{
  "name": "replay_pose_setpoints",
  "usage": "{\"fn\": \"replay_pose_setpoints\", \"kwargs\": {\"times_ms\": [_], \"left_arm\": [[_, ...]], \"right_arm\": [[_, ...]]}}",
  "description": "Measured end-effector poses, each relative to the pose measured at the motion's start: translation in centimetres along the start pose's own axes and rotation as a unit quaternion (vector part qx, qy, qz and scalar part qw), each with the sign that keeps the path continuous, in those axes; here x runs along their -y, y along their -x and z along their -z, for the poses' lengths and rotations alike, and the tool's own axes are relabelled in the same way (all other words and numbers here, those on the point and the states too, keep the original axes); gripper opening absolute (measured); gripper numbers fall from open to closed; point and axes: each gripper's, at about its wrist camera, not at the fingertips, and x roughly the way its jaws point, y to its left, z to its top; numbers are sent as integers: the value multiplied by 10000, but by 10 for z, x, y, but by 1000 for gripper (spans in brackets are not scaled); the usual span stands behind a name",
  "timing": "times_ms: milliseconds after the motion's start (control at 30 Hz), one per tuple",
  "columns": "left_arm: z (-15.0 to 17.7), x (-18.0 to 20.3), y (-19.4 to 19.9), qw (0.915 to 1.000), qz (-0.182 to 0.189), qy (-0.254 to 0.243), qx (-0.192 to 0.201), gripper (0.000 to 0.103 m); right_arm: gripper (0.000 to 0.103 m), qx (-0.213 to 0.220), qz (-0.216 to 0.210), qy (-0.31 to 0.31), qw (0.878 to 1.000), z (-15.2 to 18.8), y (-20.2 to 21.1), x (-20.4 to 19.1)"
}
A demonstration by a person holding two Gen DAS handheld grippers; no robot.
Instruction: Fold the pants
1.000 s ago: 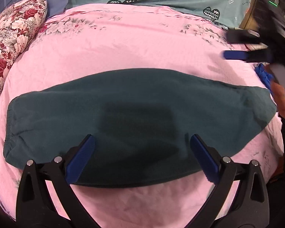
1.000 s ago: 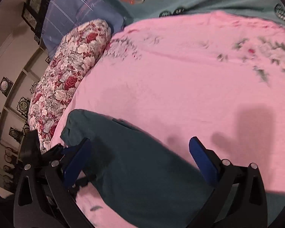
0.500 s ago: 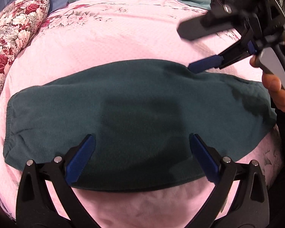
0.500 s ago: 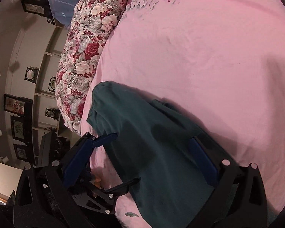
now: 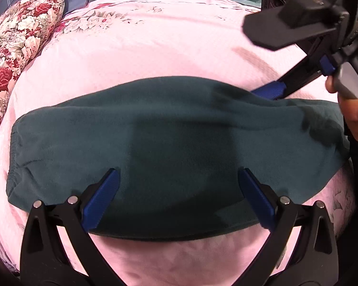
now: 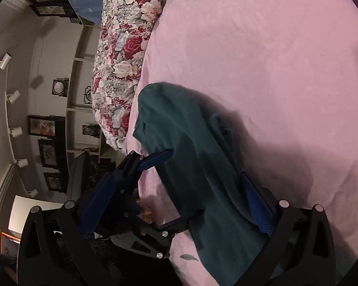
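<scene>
Dark green pants [image 5: 174, 147] lie folded in a long strip across the pink bedsheet [image 5: 155, 47]; left gripper [image 5: 177, 197] spread wide over the near edge, right gripper [image 6: 176, 205] also apart, at the right end

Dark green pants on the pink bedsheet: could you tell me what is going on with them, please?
A person is folding the dark green fleece pants, which lie flat across the pink floral bedsheet. The left tool hangs open over their near edge. The right tool, also open, reaches in at the far edge near one end. Neither grips the cloth yet.
</scene>
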Motion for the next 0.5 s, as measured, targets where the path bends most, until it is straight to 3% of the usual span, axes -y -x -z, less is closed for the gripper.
{"fn": "replay_pose_setpoints", "kwargs": {"times_ms": [133, 300, 500], "left_arm": [[0, -1, 0, 10000, -19, 0, -30, 101], [-2, -1, -1, 10000, -67, -14, -60, 101], [-1, -1, -1, 9999, -97, 4, -61, 101]], "right_arm": [[102, -56, -185, 11, 9998, 5, 2, -4], [102, -26, -242, 587, 9980, 15, 9, -39], [102, -239, -626, 117, 9977, 13, 0, -20]]}}
